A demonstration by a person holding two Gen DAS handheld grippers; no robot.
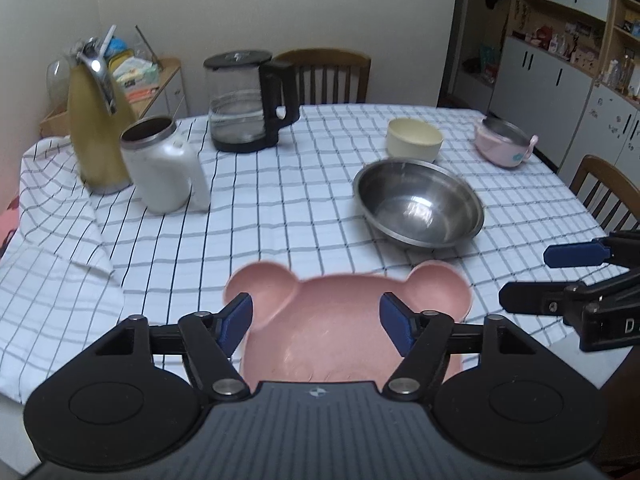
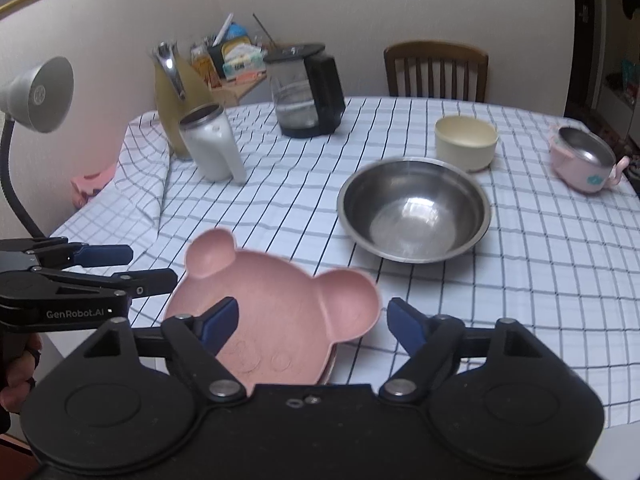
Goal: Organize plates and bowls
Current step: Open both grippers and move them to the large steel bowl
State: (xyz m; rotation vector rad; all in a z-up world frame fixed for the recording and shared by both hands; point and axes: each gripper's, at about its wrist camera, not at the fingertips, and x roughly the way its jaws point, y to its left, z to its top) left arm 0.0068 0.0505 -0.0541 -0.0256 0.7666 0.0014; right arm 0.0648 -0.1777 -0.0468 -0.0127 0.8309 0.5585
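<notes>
A pink bear-shaped plate [image 1: 344, 320] lies at the table's near edge; it also shows in the right wrist view [image 2: 280, 312]. A steel bowl [image 1: 418, 202] [image 2: 414, 210] sits beyond it, a cream bowl [image 1: 414, 138] [image 2: 466, 140] behind that, and a pink steel-lined bowl [image 1: 504, 140] [image 2: 584, 160] at the far right. My left gripper [image 1: 316, 322] is open, its jaws either side of the plate's middle and above it. My right gripper [image 2: 312, 326] is open over the plate's right ear. Each gripper shows from the side in the other's view, the right [image 1: 524, 278] and the left [image 2: 152, 266].
A checked tablecloth [image 1: 280, 208] covers the table. A glass kettle [image 1: 248, 100], a white jug [image 1: 164, 164] and a yellow thermos [image 1: 96, 120] stand at the back left. Wooden chairs [image 1: 328, 74] stand behind and at the right. A desk lamp [image 2: 36, 96] is at the left.
</notes>
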